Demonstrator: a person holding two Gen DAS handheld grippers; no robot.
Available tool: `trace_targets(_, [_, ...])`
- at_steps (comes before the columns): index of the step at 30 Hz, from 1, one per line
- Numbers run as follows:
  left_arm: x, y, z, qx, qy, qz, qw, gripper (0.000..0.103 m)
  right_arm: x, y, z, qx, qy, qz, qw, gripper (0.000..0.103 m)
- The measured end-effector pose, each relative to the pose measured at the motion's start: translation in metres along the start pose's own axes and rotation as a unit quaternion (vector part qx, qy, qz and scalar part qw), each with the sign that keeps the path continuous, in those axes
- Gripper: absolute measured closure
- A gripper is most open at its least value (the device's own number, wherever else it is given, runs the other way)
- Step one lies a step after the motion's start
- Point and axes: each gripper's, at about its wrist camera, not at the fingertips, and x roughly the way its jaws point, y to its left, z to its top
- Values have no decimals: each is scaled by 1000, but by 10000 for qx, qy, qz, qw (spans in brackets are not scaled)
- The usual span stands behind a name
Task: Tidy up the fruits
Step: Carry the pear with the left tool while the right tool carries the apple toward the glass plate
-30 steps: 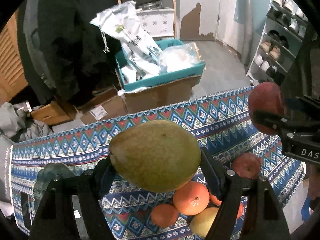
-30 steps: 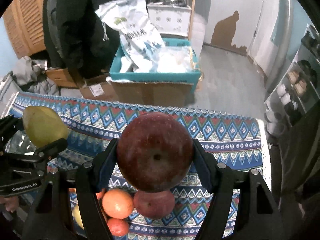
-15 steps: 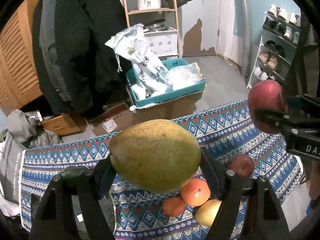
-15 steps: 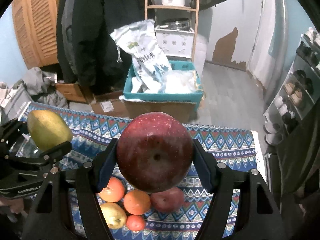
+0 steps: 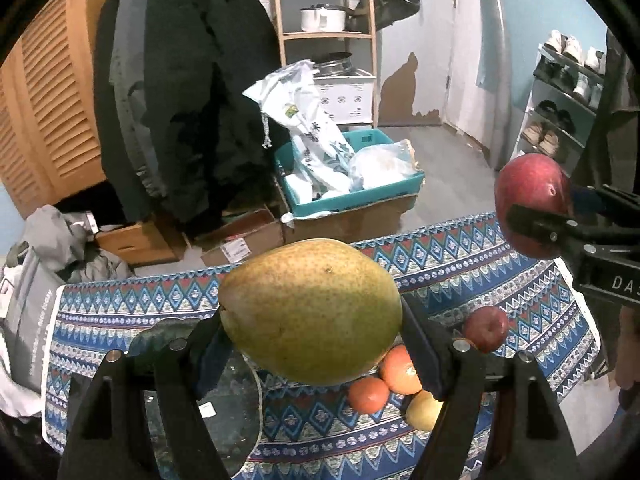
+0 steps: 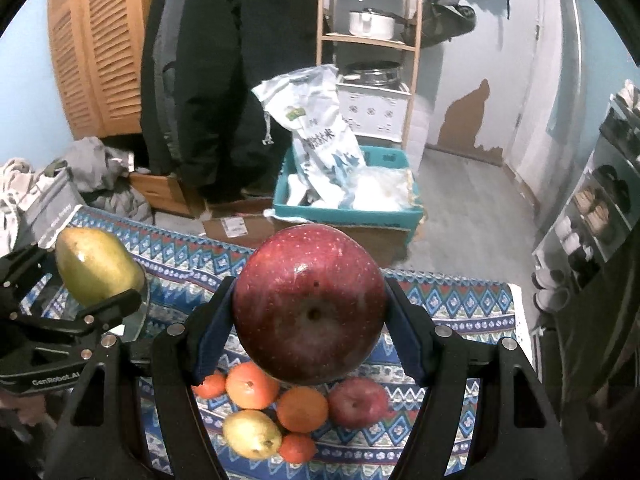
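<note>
My left gripper (image 5: 312, 332) is shut on a large green-yellow pear (image 5: 310, 310), held well above the table; the pear also shows in the right wrist view (image 6: 96, 266). My right gripper (image 6: 308, 320) is shut on a big red apple (image 6: 308, 306), held at the same height to the right; the apple also shows in the left wrist view (image 5: 532, 204). On the patterned tablecloth (image 6: 448, 300) below lie a red apple (image 6: 358, 402), several oranges (image 6: 302, 408) and a yellow pear (image 6: 250, 434). A glass plate (image 5: 224, 404) lies at the table's left.
Beyond the table's far edge stand a teal bin (image 5: 352, 196) with plastic bags on cardboard boxes, a hanging dark coat (image 5: 180, 88), a wooden shelf (image 5: 328, 36) and a shoe rack (image 5: 568, 96) at the right. A grey bag (image 5: 28, 300) sits left of the table.
Both grippers have risen with their fruit still held. The table and the fruit pile now sit lower and smaller in both views, and more of the room shows.
</note>
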Motion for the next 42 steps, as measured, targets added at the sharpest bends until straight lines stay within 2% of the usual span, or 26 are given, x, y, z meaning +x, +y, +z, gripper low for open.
trace_targets(15, [-11, 58, -21, -424, 56, 313, 9986, 25, 15, 60, 15, -245, 67, 537, 9982, 32])
trace_targets(25, [-7, 103, -39, -710, 154, 645, 9953, 25, 42, 122, 25, -540, 205, 926, 9940, 32])
trace_targets(35, [11, 151, -71, -1026, 510, 911, 9892, 25, 87, 178, 30, -743, 559, 1344, 9866, 32])
trace_targets(42, [33, 187, -98, -1250, 879, 1087, 9823, 25, 119, 214, 24, -945, 854, 1479, 9808, 32])
